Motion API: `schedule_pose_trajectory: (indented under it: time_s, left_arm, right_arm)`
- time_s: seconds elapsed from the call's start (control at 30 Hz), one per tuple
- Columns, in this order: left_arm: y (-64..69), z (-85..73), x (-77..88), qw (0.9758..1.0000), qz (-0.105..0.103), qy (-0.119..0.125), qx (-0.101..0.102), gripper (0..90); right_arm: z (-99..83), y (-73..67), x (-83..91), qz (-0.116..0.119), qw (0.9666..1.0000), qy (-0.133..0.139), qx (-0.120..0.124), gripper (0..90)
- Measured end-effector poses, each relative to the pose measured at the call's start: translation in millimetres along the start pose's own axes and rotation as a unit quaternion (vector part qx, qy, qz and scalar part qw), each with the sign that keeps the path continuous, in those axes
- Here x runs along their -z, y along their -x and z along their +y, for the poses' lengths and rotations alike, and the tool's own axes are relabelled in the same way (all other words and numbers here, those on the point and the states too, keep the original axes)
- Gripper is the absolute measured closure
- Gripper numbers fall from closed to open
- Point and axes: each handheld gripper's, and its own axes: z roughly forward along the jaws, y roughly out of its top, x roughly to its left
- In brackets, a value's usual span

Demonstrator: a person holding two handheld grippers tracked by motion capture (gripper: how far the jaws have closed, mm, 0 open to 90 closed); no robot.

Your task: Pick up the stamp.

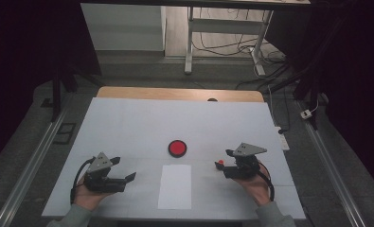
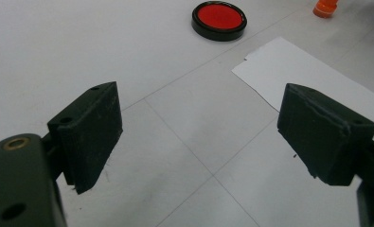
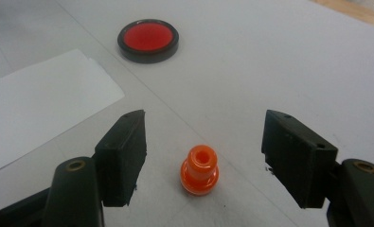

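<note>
Black left claw [image 1: 120, 171], black right claw [image 1: 225, 163], grey triangular top plates, looping black cables, seemingly grey-green sleeves

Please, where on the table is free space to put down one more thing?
The far half of the table, beyond the red disc, is bare. So is the left side, between the left gripper and the sheet of paper. It is crowded near the right gripper, where the small orange piece stands.

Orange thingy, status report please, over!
Both tongs open, left, right. Orange piece upright on table, between right tongs, untouched. Nothing in the way.
</note>
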Motion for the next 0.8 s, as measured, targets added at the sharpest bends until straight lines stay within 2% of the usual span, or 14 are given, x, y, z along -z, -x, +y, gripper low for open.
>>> schedule_pose_trajectory:
  time_s: [0.23, 0.47, 0.8]
  left_arm:
    - [-0.4, 0.1, 0.0, 1.0000, -0.001, 0.000, 0.000, 15.1]
    - [-1.3, 0.1, -0.6, 1.0000, -0.002, -0.001, 0.000, 15.1]
    - [-0.6, -0.1, -1.0, 1.0000, -0.001, -0.001, -0.002, 15.2]
  right_arm:
    - [-4.8, -0.2, -5.2, -0.001, 1.0000, -0.006, 0.004, 35.8]
    - [-8.9, 1.1, -10.7, 0.000, 0.9999, -0.013, -0.002, 41.7]
    - [-11.4, -0.5, -14.3, -0.009, 0.9998, -0.019, 0.003, 51.4]
